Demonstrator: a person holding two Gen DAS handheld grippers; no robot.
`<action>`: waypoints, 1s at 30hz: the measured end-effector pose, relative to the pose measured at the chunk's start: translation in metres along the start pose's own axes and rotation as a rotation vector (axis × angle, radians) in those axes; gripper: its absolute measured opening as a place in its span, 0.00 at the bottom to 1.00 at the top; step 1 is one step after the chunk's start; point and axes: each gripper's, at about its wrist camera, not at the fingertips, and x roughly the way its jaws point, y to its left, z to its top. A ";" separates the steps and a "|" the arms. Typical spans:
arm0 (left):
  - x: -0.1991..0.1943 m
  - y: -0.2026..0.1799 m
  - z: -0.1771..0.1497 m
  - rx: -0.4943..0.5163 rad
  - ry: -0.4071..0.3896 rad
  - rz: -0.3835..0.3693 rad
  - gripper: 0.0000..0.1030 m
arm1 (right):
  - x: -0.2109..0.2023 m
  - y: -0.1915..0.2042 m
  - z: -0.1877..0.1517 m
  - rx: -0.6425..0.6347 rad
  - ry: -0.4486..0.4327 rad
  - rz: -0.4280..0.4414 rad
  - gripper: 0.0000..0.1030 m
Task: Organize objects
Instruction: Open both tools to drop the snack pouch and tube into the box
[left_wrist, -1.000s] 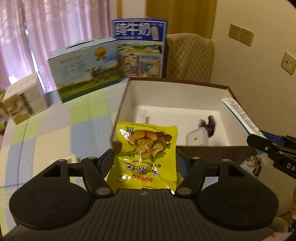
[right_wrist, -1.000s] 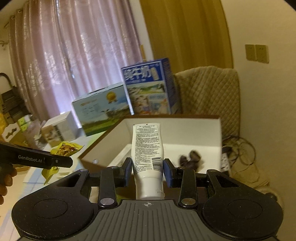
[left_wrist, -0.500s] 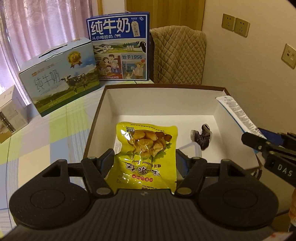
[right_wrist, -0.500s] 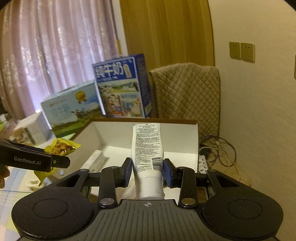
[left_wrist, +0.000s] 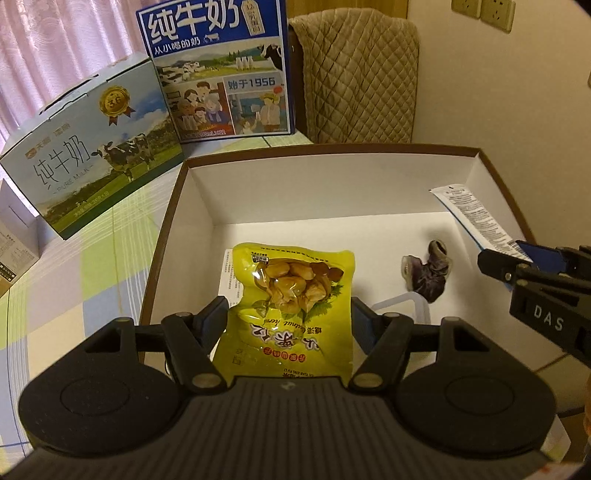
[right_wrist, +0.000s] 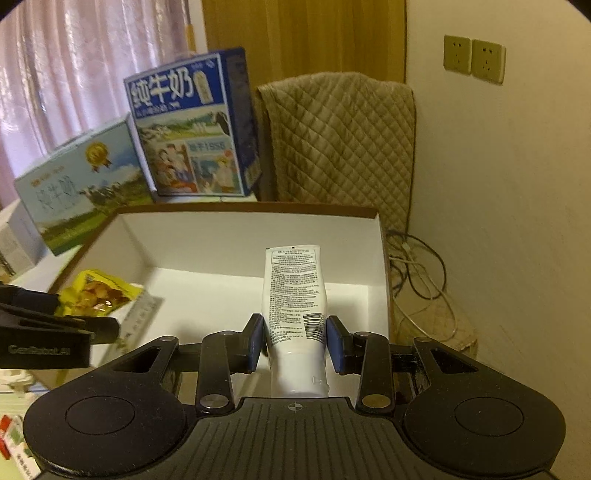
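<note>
A: Entry. Left claw (left_wrist: 288, 317) clamped on the yellow snack bag (left_wrist: 291, 295), gripped at its lower half, the upper half standing free over the open box (left_wrist: 332, 192). Right claw (right_wrist: 295, 338) clamped on the white tube (right_wrist: 295, 295), which points to 12 o'clock over the same box.

B: Box contents?

A: Left wrist view: a small dark bundle (left_wrist: 428, 271) on the floor at about 2 o'clock from the bag, a clear plastic piece (left_wrist: 417, 306) just beside it, and a printed white item (left_wrist: 227, 280) partly hidden behind the bag. What that one is, I cannot tell.

B: Risks?

A: My judgement only. First, both claws are over one box, and the right claw shows at 3 o'clock in the left view, near. If both go down together, they could knock. Second, the bag is limp; released from height it may flop onto the box wall or cover the dark bundle. Third, the tube is smooth and held near its cap end, so it could swing or slip in the clamp.

B: The milk cartons (left_wrist: 218, 70) on the bench (left_wrist: 92, 258)?

A: At 11 o'clock, well apart. No hazard expected.
</note>
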 end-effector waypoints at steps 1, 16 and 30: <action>0.002 0.000 0.001 0.006 0.002 0.004 0.64 | 0.004 -0.001 0.001 -0.002 0.008 -0.007 0.32; 0.023 0.003 0.013 0.020 0.013 0.030 0.64 | 0.038 -0.009 0.005 -0.041 0.033 -0.059 0.33; 0.036 -0.004 0.017 0.028 0.022 0.044 0.65 | 0.026 -0.015 0.007 -0.031 -0.019 0.027 0.53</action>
